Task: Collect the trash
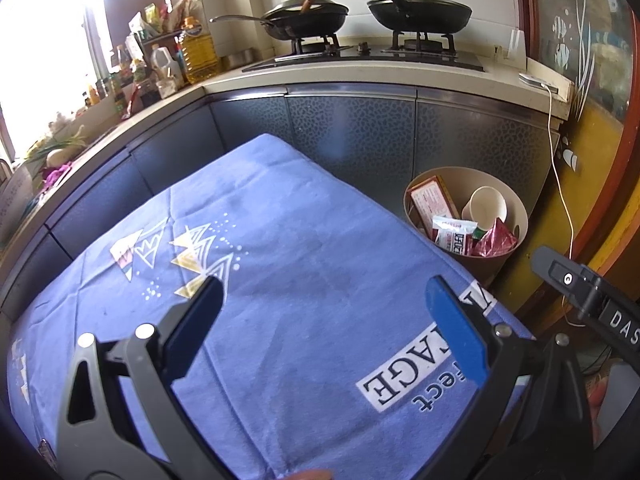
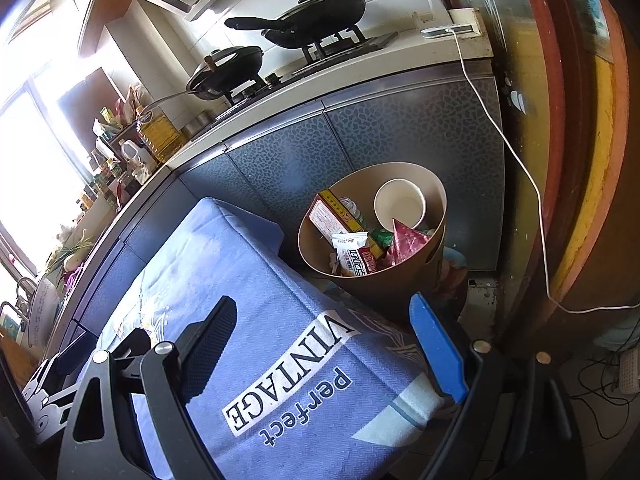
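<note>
The left gripper [image 1: 326, 292] is hovering with its jaws spread wide and nothing between them. The right gripper [image 2: 324, 316] is hanging likewise, jaws wide apart and empty, its body just beside the left one.

My left camera looks down over the blue cloth [image 1: 280, 280] toward the stove [image 1: 360, 56], close above the table. My right camera sits further right, tilted, nearer the bin [image 2: 376, 240]. Both share cloth, bin [image 1: 468, 216], stove [image 2: 320, 52] and cabinets [image 1: 352, 132].
</note>
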{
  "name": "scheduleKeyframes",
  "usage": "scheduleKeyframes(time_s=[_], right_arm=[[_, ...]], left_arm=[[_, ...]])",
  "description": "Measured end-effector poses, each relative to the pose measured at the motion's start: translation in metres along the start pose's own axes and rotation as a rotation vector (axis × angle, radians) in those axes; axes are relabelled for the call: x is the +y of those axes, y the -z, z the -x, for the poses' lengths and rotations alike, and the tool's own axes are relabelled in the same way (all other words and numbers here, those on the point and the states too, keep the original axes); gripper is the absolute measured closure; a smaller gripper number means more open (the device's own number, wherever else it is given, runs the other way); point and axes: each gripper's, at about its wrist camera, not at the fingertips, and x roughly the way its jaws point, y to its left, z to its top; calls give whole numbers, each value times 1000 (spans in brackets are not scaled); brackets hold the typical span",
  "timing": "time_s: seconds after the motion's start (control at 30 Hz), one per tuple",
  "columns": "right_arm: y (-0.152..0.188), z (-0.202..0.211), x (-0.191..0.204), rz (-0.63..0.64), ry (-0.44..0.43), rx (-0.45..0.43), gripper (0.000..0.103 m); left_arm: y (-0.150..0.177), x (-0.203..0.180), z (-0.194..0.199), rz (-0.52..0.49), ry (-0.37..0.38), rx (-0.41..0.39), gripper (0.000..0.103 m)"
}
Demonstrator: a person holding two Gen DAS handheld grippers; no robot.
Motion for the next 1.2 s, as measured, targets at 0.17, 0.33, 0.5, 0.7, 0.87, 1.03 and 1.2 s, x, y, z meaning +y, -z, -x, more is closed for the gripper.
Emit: scheduleKeyframes(time_s=[0.17, 0.33, 0.5, 0.7, 0.87, 1.03, 1.2], right_arm=[[-1, -1, 2, 3, -2, 2, 16], [0, 0, 2, 4, -5, 3, 16], [0, 0, 3, 2, -4, 3, 16], [0, 0, 3, 2, -4, 3, 16], [1, 0, 3, 2, -4, 3, 16], [1, 0, 4, 2, -4, 5, 16], [3, -1, 4, 2, -4, 8, 16]], left_arm=[[0, 1, 0, -2, 0, -1, 6], [2, 2, -1, -3, -2, 0, 6], [2, 2, -1, -4, -3, 1, 6], [6, 5, -3, -3, -2, 10, 6], [8, 4, -4, -9, 1, 20, 6], [7, 3, -4, -10, 2, 24, 6], [8, 2, -5, -11, 3, 27, 6]])
